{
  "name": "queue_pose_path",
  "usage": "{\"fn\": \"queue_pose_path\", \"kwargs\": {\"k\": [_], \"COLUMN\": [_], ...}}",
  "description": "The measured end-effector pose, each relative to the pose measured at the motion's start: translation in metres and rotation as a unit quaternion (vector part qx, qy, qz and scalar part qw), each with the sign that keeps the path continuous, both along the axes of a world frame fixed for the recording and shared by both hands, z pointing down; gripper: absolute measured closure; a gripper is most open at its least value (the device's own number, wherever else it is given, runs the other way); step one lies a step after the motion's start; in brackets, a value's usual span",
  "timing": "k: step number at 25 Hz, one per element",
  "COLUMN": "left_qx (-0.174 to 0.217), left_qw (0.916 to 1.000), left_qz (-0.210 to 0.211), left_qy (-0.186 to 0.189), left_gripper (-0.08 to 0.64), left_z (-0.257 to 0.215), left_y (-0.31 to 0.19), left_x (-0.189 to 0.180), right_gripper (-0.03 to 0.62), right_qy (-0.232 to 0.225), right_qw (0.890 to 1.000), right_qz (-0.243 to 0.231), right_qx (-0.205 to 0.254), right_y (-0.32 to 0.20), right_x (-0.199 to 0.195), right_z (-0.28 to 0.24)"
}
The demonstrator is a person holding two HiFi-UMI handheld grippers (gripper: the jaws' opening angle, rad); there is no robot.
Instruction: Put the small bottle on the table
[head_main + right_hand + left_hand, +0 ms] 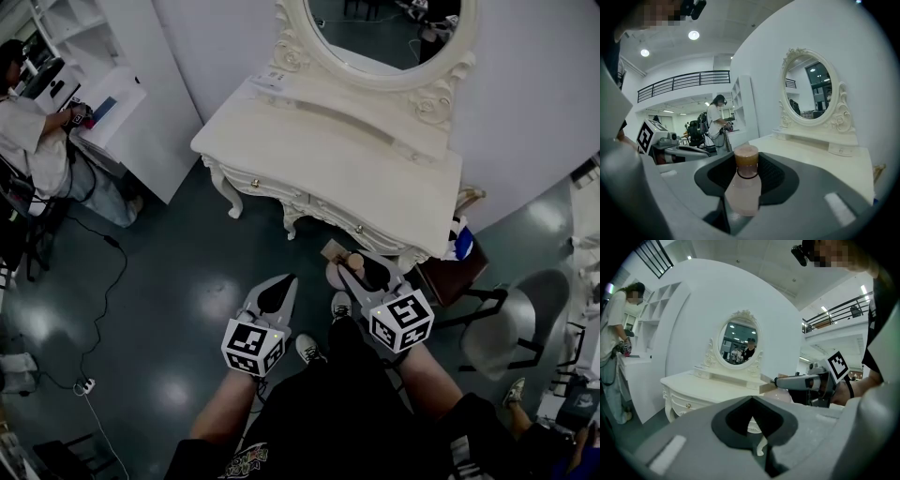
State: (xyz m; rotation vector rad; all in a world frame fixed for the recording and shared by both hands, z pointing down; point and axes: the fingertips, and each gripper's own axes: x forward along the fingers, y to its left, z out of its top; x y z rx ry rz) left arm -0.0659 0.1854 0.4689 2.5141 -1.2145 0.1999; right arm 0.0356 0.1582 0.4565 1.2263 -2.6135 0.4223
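The small bottle (743, 190), pale pink with a tan cap, is upright between the jaws of my right gripper (747, 159), which is shut on it. From the head view the bottle (354, 263) and right gripper (351, 270) hang over the floor, just in front of the white dressing table (375, 173). My left gripper (284, 281) is beside it on the left, also short of the table. Its jaws (751, 398) are shut with nothing between them. The tabletop (820, 157) lies ahead and to the right of the bottle.
An oval mirror (389, 28) stands at the back of the table. A grey chair (511, 323) is on the right. A person (33, 141) stands at a white shelf unit on the far left. A cable and power strip (84, 384) lie on the dark floor.
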Motion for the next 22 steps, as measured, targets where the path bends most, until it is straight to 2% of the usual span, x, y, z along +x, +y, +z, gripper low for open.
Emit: {"fn": "queue_pose_path", "kwargs": {"k": [14,22], "left_qx": [0.002,-0.003], "left_qw": [0.9994,0.9993], "left_qz": [-0.034,-0.037], "left_qy": [-0.005,-0.005], "left_gripper": [0.56,0.56], "left_z": [-0.003,-0.002], "left_y": [-0.045,-0.08], "left_x": [-0.021,-0.013], "right_gripper": [0.422,0.423], "right_qy": [-0.013,-0.014], "right_qw": [1.0,1.0], "right_qz": [-0.017,-0.026], "right_qx": [0.0,-0.005], "right_y": [-0.051,-0.089], "right_x": [-0.014,-0.012], "right_z": [-0.001,0.0]}}
